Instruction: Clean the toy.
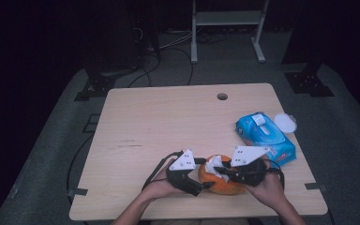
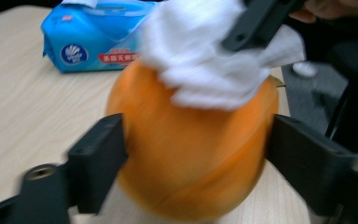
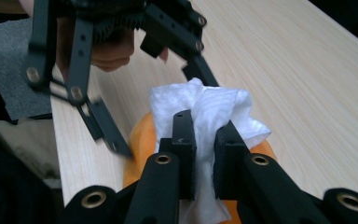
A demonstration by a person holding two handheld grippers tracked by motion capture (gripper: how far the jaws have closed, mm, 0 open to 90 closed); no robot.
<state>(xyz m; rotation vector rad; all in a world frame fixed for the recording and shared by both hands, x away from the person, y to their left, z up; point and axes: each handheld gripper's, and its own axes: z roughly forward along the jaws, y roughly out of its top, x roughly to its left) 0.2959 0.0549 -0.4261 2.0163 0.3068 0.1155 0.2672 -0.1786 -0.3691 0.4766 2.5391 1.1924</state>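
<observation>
An orange round fruit [image 1: 225, 186] lies near the table's front edge, between my two hands. My left gripper [image 1: 202, 174] comes at it from the left, and its two jaws hug the fruit's [image 2: 191, 154] sides, touching it on both flanks. A crumpled white wipe [image 1: 214, 165] lies on top of the fruit. My right gripper [image 1: 218, 169] reaches in from the right and is shut on that wipe [image 3: 209, 112], pressing it against the fruit [image 3: 140, 140]. In the right gripper view, a finger of the left gripper [image 3: 107, 130] shows beside the fruit.
A blue pack of wet wipes [image 1: 262, 136] lies to the right behind the fruit, with a round white lid [image 1: 285, 123] beside it. The wooden table [image 1: 168, 117] has a cable hole [image 1: 222, 96] near its far edge. Dark floor with cables and stands surrounds it.
</observation>
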